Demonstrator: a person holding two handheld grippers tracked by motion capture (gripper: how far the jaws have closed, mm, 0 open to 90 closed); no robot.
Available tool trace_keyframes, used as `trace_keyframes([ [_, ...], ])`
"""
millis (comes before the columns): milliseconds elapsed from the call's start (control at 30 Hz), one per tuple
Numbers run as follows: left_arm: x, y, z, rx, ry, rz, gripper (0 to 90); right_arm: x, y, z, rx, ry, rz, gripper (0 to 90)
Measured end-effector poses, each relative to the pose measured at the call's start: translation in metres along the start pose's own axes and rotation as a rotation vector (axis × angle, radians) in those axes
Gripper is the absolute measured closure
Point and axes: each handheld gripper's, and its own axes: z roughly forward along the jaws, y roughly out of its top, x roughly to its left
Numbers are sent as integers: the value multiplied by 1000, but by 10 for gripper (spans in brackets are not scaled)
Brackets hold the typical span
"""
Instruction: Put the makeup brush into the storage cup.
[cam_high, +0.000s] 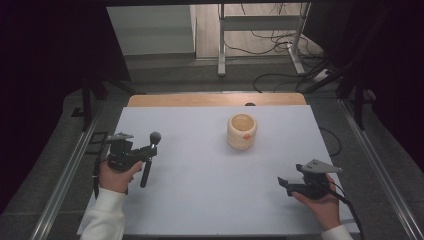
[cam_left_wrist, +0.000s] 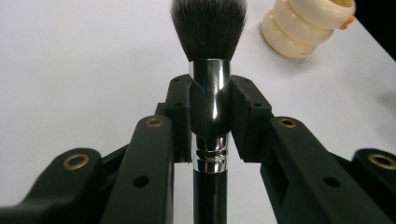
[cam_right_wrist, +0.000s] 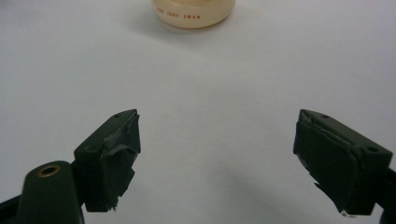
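The brush (cam_left_wrist: 209, 93) sits pinched at its shiny metal collar between the jaws of the left gripper (cam_left_wrist: 210, 116), bristles up, above the left side of the white table (cam_high: 200, 190). The right gripper (cam_right_wrist: 217, 149) holds nothing, jaws spread wide. Beyond them stands a cream cup (cam_high: 242, 131); its inside cannot be made out.

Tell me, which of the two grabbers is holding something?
The left gripper: its jaws are clamped on the makeup brush. The right gripper has jaws wide apart with nothing between them.
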Motion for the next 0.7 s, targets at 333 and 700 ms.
trace_keyframes([
  [333,-12,-1,3,-41,-22,57,709,4,3,3,-4,17,-4,156],
  [700,-18,-2,6,-62,-32,85,709,9,6,4,-14,27,-12,164],
])
